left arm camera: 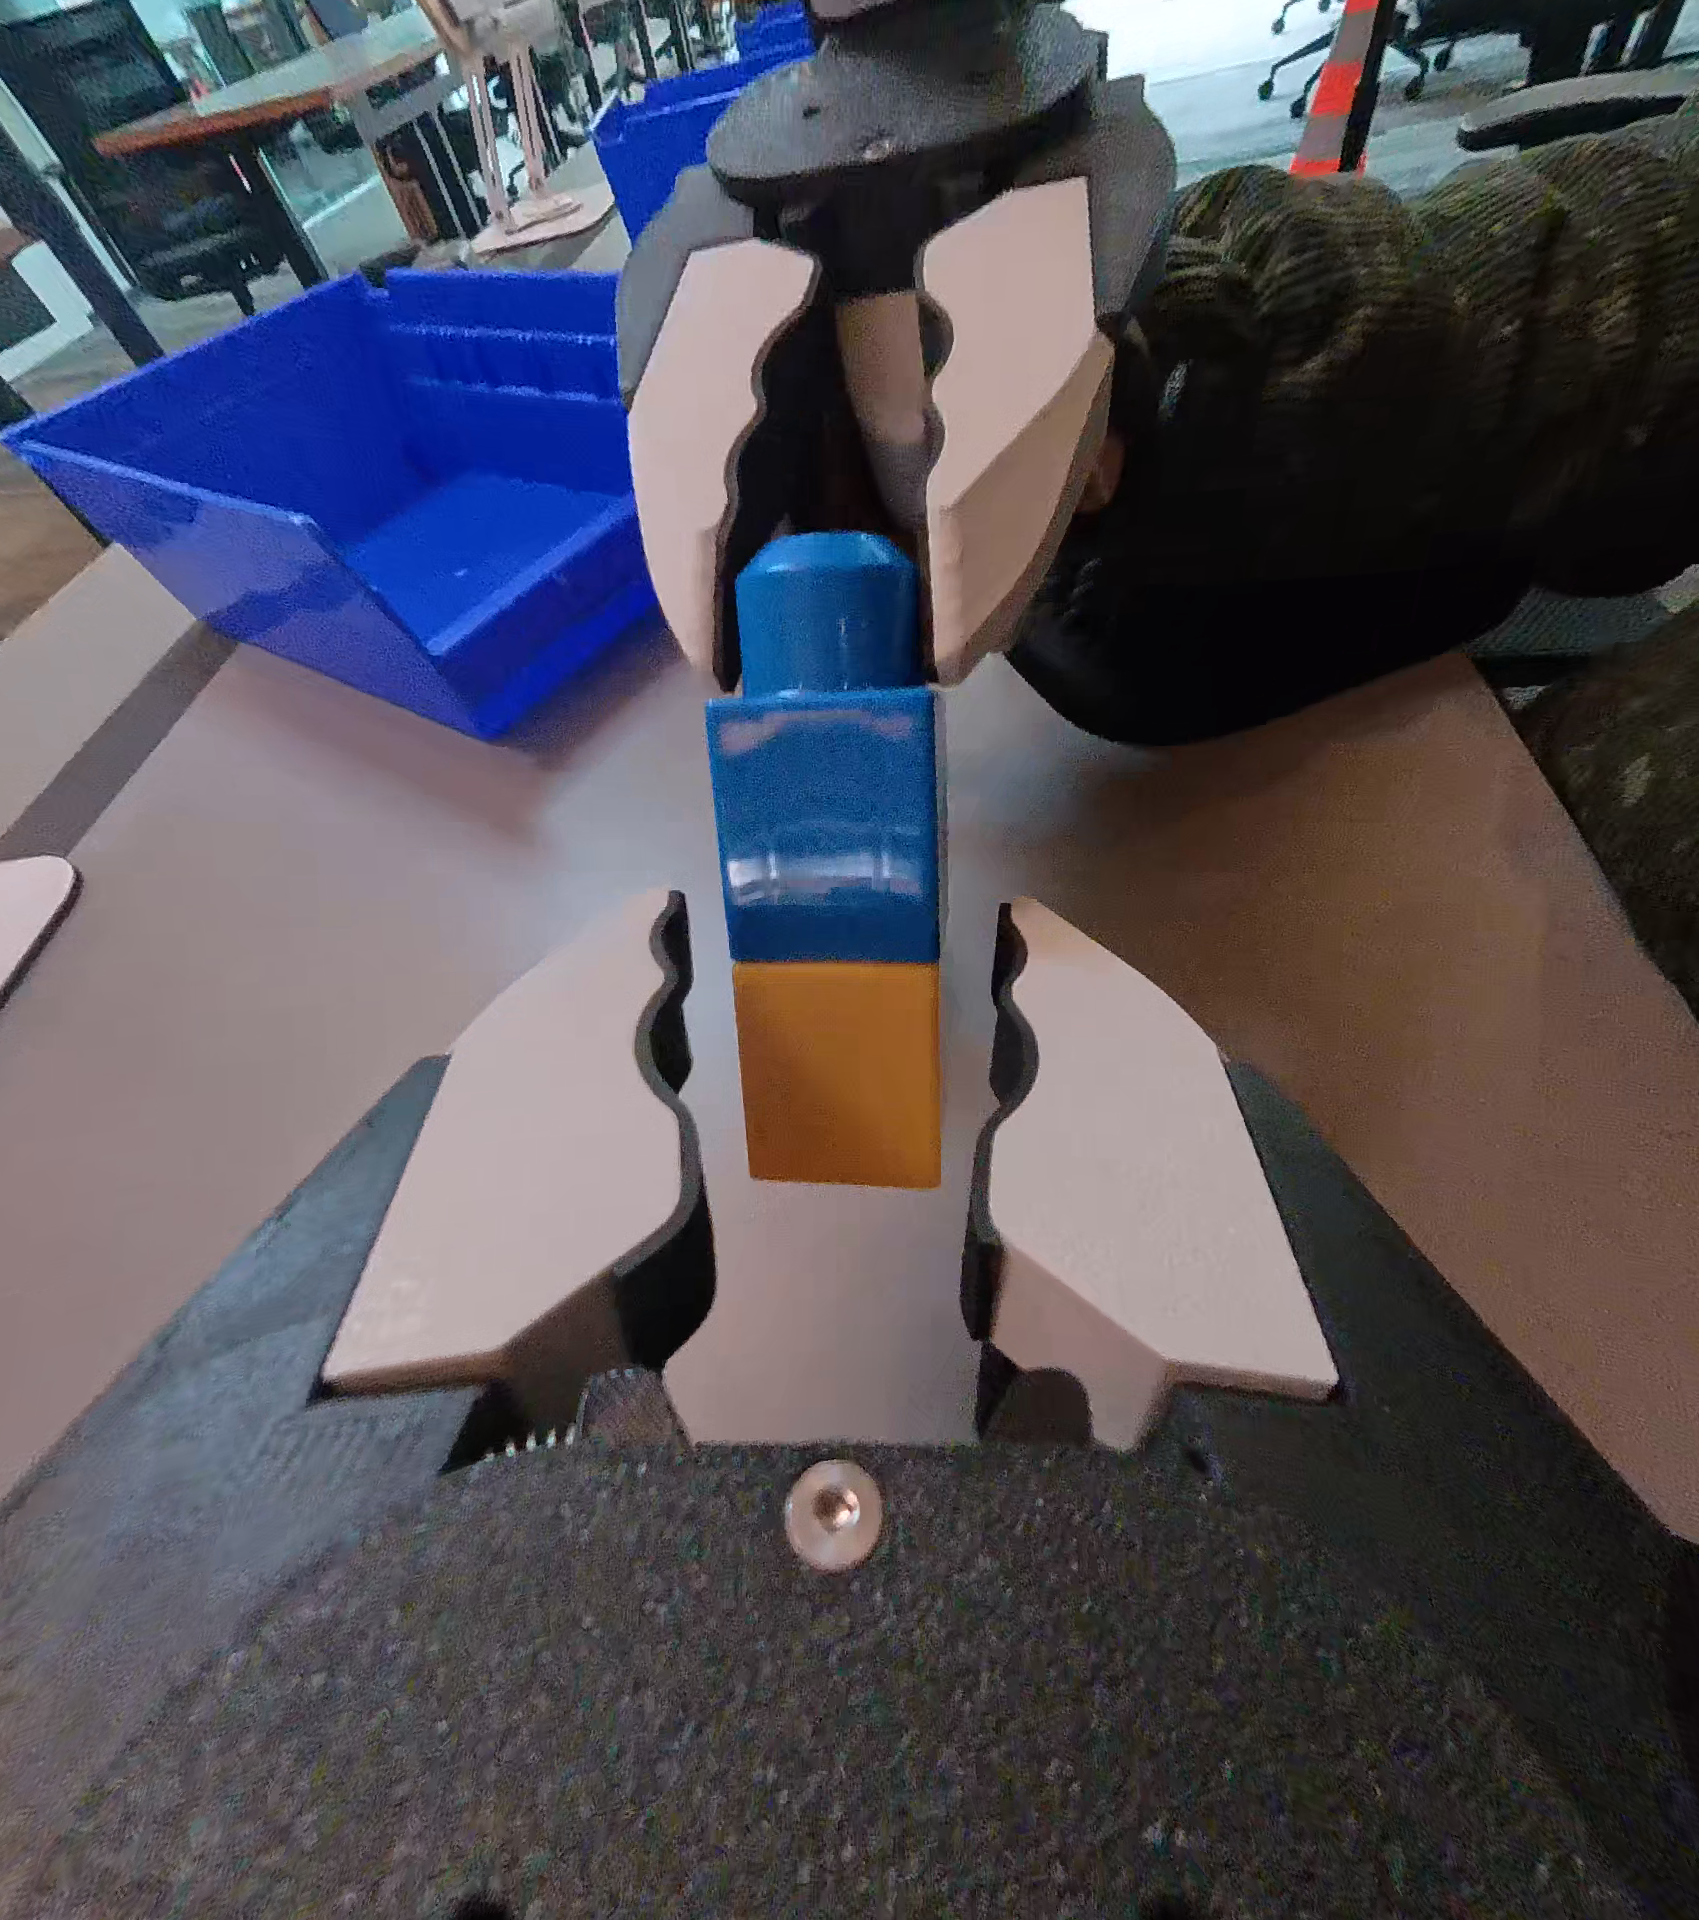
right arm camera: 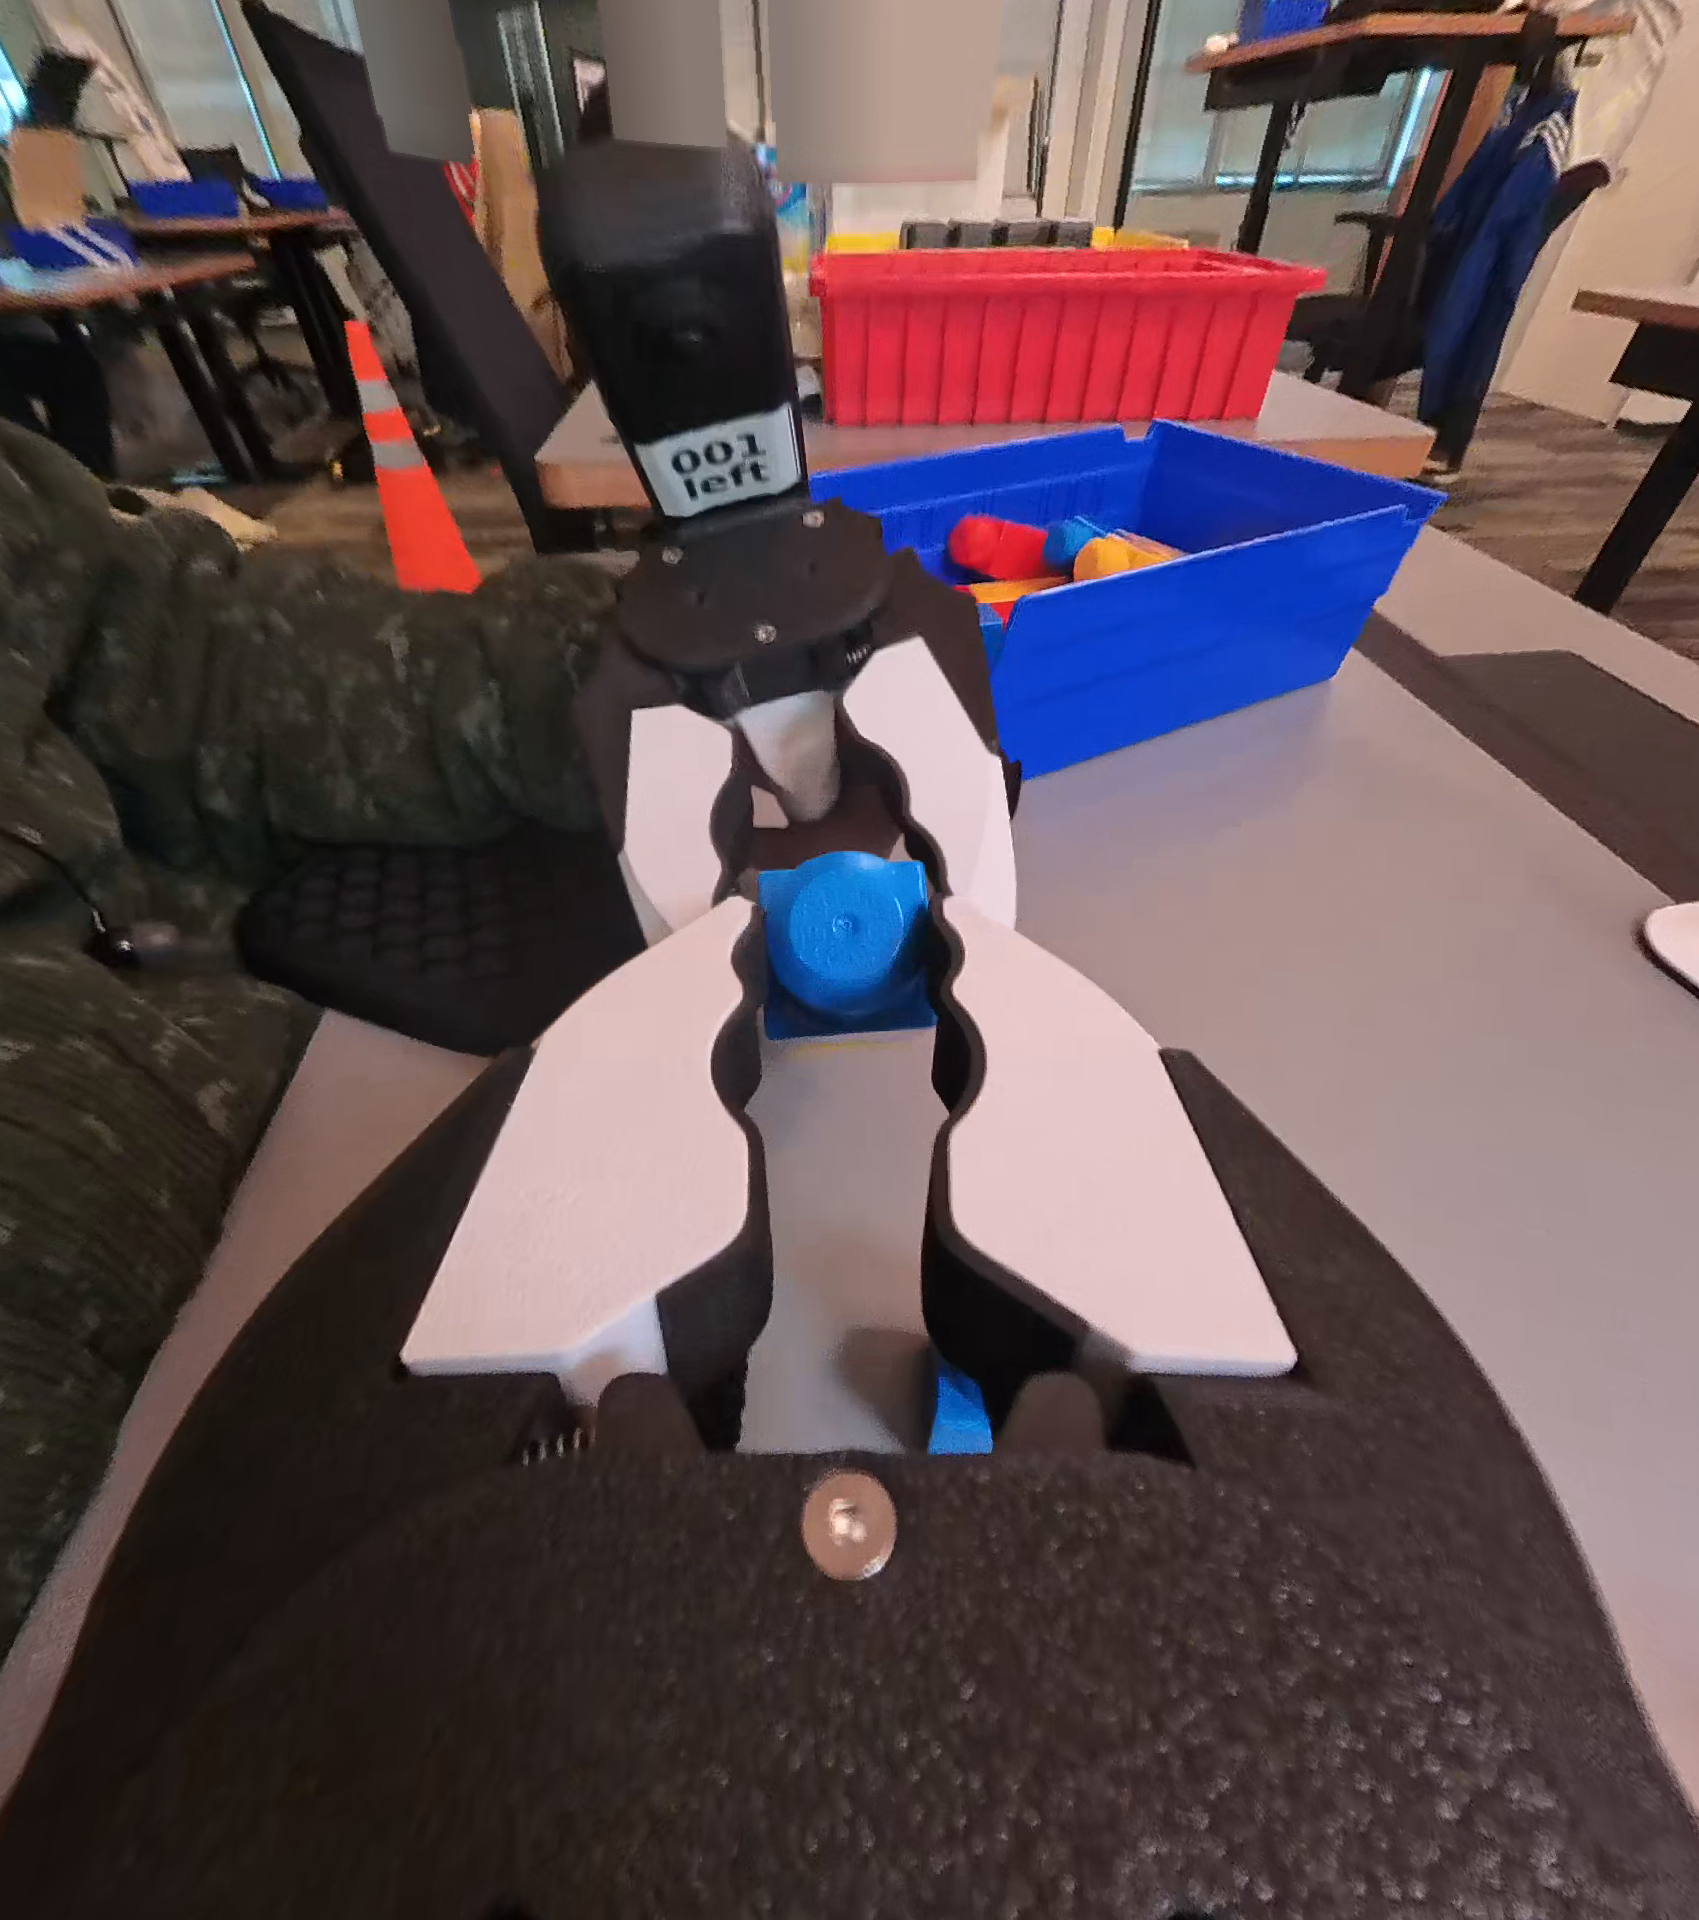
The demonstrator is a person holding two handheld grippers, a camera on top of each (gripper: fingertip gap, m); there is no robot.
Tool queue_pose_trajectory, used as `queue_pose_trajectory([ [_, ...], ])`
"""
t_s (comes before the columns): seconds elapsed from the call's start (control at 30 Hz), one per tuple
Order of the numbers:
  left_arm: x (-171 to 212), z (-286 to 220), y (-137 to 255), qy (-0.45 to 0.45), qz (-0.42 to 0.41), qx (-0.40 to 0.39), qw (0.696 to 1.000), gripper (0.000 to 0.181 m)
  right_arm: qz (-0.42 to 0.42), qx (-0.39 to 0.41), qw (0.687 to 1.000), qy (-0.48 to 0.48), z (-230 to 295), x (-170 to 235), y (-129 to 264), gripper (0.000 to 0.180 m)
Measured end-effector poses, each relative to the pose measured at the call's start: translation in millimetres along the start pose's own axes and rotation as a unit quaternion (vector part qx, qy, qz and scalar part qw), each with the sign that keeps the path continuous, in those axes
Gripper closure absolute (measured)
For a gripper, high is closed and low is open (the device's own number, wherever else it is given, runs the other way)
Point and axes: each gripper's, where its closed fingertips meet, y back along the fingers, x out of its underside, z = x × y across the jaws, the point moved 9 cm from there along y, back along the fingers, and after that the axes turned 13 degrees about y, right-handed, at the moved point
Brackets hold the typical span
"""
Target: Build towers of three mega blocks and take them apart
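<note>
Table [left arm camera: 305, 987] bears upright blue-on-orange stack [left arm camera: 832, 935], stud up.

A blue bin [left arm camera: 325, 520] sits empty on the grey table [left arm camera: 325, 935] — across the room stand a red crate [right arm camera: 1053, 332], an orange traffic cone [right arm camera: 409, 488] and office chairs [left arm camera: 1344, 52].

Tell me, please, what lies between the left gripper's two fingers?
In the left wrist view, the orange block stands between the fingers of the open left gripper, with a gap on each side and the blue block stacked on top of it.
</note>
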Motion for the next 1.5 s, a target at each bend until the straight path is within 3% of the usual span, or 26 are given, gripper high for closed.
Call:
queue_pose_trajectory([
  [0.07,4.3,2.2,-1.7,0.009,0.02,0.004,1.0,0.144,0.01,-0.002,1.0,0.002,-0.9,3.0,1.8,0.15],
  [0.17,5.5,7.2,0.7,0.031,0.034,0.029,0.999,0.144,0.014,-0.007,1.0,-0.006,0.0,3.8,0.0,0.151],
  [0.23,18.4,10.8,3.0,0.014,0.114,-0.008,0.993,0.144,-0.082,-0.006,0.996,-0.03,-5.0,-12.3,13.6,0.15],
  [0.3,25.2,16.1,6.6,0.033,0.113,-0.015,0.993,0.144,-0.204,0.015,0.978,-0.051,-15.9,-37.8,50.8,0.151],
  [0.43,4.7,14.5,15.9,0.067,0.03,-0.011,0.997,0.144,-0.229,0.266,0.936,0.016,-34.0,-47.4,120.1,0.15],
  [0.53,6.3,13.5,14.1,0.061,0.026,-0.031,0.997,0.144,-0.141,0.407,0.902,0.01,-58.2,-36.4,152.1,0.15],
  [0.63,11.3,13.3,8.8,0.066,0.023,-0.032,0.997,0.144,0.048,0.462,0.885,-0.019,-94.4,-16.7,160.4,0.15],
  [0.83,18.9,14.0,5.1,0.065,0.033,-0.04,0.997,0.144,0.324,0.347,0.879,-0.051,-146.0,45.2,131.1,0.15],
  [0.97,20.8,15.0,3.5,0.063,0.037,-0.04,0.997,0.144,0.423,0.245,0.869,-0.078,-158.2,74.6,110.7,0.15],
  [1.17,24.3,19.5,1.1,0.058,0.05,-0.039,0.996,0.144,0.38,0.197,0.89,-0.157,-159.8,94.3,107.8,0.15],
  [1.5,24.1,22.3,4.0,0.051,0.049,-0.046,0.996,0.144,0.352,0.113,0.921,-0.123,-121.9,79.5,69.4,0.15],
])
